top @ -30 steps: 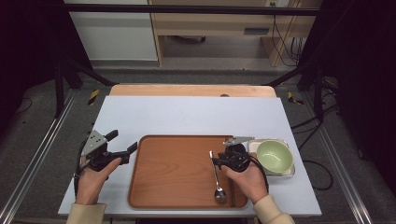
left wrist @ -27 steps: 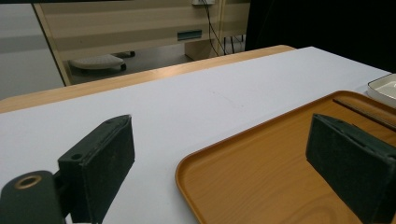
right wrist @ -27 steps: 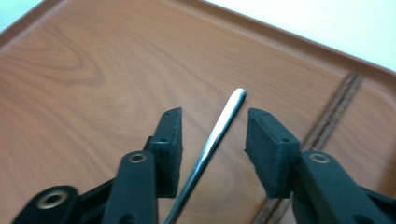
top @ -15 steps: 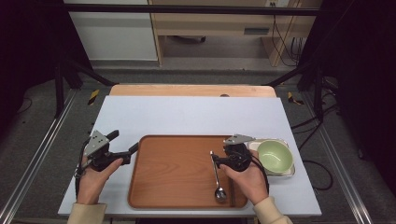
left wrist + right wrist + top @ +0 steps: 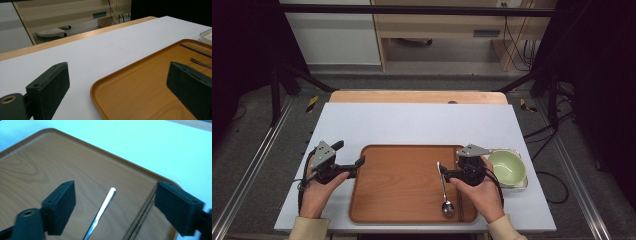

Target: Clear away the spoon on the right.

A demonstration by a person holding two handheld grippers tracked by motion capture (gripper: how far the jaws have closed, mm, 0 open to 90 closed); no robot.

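Tray (image 5: pixel 402 185) holds spoon (image 5: pixel 444 187) and chopsticks (image 5: pixel 460 200); both claws gape wide, empty.

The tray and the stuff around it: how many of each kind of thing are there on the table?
Trays: 2, the wooden tray and the small white tray under the bowl
Bowls: 1, the green bowl
Spoons: 1, the spoon
Chopsticks: 1 dark pair of chopsticks, as far as I can tell
Total: 5
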